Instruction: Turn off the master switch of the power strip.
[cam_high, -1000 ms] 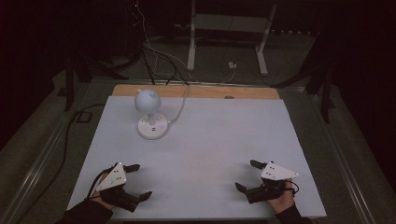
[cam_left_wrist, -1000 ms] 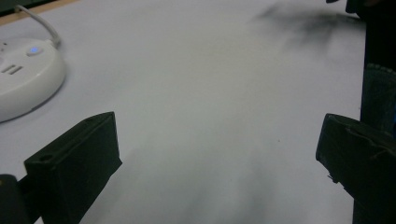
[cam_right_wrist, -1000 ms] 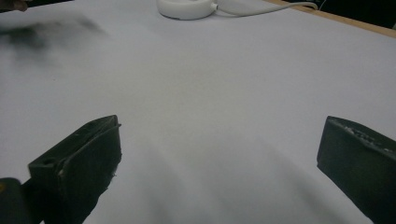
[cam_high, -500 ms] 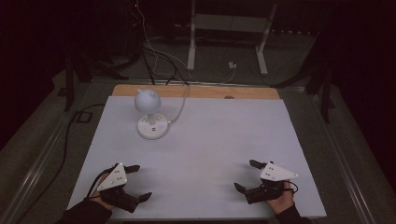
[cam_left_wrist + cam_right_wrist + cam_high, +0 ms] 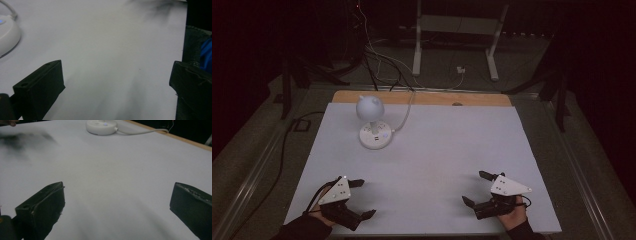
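**Both tongs open and empty at the near edge of the table, lamp at upper left**

In the high view, the left tongs (image 5: pixel 363 198) sit in the lower left of the frame, held in the person's left hand (image 5: pixel 324 212) just above the white table (image 5: pixel 452 145). Their jaws are spread wide with nothing between them. The left gripper view shows the same: two black jaws far apart at the bottom corners, bare white surface between.

Above them, in the upper left part of the table, stands a small white lamp (image 5: pixel 372 122) with a round head on a round base. It is well apart from both tongs. Its white cord (image 5: pixel 404 114) runs off the far edge of the table. In the left gripper view the base (image 5: pixel 7 35) peeks in at the upper left edge; in the right gripper view it lies at the top centre (image 5: pixel 101 126), the cord trailing to the right.

In the lower right of the high view, the right tongs (image 5: pixel 476 188) are held by the right hand (image 5: pixel 512 217), jaws likewise wide apart and holding nothing.
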`<move>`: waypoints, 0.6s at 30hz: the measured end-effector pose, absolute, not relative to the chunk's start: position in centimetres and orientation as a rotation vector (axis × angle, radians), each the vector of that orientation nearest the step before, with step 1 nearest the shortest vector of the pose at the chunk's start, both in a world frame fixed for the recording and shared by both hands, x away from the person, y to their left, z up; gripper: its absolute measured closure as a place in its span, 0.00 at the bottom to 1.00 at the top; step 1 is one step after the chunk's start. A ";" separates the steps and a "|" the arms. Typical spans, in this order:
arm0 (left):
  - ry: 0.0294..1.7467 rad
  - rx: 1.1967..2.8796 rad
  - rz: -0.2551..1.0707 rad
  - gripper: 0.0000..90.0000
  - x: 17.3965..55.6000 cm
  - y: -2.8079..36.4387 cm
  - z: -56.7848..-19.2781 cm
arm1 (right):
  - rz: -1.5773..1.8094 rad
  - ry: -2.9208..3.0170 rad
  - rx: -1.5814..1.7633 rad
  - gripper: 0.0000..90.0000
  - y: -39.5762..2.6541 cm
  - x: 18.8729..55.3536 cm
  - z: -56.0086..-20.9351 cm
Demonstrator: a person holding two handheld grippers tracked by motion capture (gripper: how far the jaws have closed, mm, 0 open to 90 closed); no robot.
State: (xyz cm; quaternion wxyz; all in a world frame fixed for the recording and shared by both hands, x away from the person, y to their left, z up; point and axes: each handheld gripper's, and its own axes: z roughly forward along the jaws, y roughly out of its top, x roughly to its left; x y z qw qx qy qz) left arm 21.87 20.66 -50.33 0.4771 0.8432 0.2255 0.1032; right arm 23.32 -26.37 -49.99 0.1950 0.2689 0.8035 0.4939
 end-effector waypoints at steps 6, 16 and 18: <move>0.528 2.061 0.250 0.00 21.6 20.3 -49.8 | 1.392 2.243 0.750 0.00 -26.3 23.1 -49.8; 0.488 2.061 0.244 0.00 21.6 19.4 -48.9 | 1.399 2.230 0.740 0.00 -26.2 23.0 -49.6; 0.483 2.059 0.250 0.00 21.7 19.2 -48.8 | 1.403 2.220 0.741 0.00 -26.1 22.9 -49.5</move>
